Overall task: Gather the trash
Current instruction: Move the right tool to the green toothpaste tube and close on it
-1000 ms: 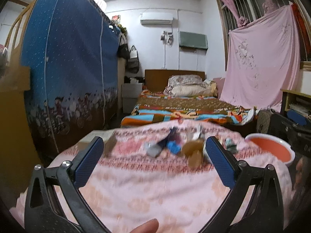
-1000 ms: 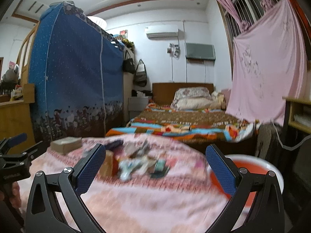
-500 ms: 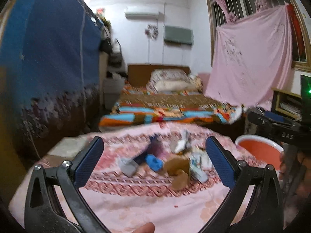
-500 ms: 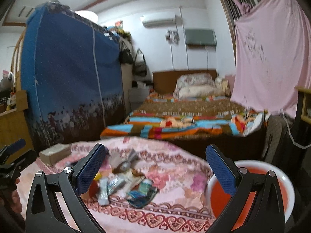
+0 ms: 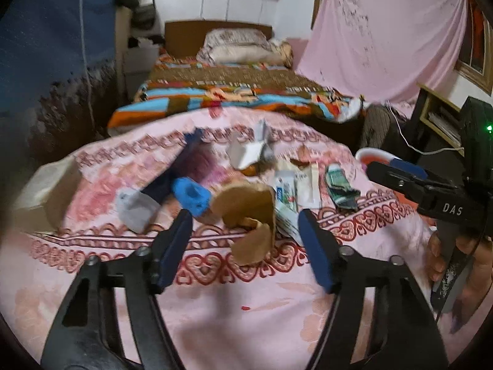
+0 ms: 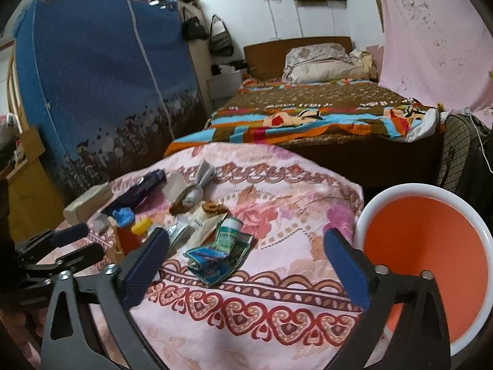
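Trash is lying in a loose heap on the pink patterned cloth (image 5: 215, 308), and both grippers are now tilting down onto it, where a second ago they were looking level across the room toward the bed. The left gripper (image 5: 245, 248) is narrowing: its jaws, spread wide a second ago, are now standing closer together but still apart, with nothing between the pads, framing the torn brown paper piece (image 5: 249, 215) at the near edge of the heap. The right gripper (image 6: 246, 265) is keeping its jaws wide and empty, hanging just short of the crumpled blue-green wrapper (image 6: 220, 254) on the heap's right edge. Beside the cloth, right of the heap, the orange basin (image 6: 431, 246) with its white rim is sitting empty as far as can be seen, which I am taking to be where the trash goes. Judging from this, the approach is ending and a first pick is beginning, likely the brown paper; nothing looks collected yet.
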Available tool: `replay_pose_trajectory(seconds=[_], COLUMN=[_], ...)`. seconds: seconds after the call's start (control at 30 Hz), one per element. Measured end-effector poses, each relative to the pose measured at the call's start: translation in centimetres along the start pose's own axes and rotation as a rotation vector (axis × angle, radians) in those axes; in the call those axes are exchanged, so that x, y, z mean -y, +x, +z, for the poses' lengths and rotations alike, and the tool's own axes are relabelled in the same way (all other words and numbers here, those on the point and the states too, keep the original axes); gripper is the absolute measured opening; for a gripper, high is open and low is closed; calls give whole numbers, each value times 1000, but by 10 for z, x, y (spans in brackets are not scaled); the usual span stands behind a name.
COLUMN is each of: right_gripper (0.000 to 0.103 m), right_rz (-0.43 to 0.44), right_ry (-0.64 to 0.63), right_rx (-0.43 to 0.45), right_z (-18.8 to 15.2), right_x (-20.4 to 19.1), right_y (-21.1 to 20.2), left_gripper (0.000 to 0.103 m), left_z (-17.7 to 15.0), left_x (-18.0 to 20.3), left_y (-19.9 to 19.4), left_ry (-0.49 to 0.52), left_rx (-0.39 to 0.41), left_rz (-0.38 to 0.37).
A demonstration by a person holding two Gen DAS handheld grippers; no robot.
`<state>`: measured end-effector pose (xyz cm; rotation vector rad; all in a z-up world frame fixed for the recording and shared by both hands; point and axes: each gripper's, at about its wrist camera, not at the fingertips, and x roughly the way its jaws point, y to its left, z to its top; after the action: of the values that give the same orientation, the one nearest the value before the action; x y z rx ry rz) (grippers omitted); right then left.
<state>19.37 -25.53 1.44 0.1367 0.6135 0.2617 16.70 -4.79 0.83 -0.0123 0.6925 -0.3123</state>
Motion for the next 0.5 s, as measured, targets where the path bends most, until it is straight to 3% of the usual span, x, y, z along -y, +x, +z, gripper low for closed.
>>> replay_pose_trajectory(seconds=[0.07,0.2,0.3,0.5], right_gripper=[83,78,67,43], right_rz=[16,41,68,92], right_ry=[-14,-22,-11,-17], right_rx=[-35,-103,-160,-193], right_z=[-1,-3,-5,-8], right_x=[-4,-7,-8,-11], right_y=[7,23,34,41], left_gripper=[41,22,11,7], left_z=[0,-1,-2,-1], left_x=[2,2,3,-1], left_y=[5,17,20,11], left_ry=[2,3,4,-12], left_rx=[-32,-86,-94,-56], left_rz=[-20,-44,-56,-68])
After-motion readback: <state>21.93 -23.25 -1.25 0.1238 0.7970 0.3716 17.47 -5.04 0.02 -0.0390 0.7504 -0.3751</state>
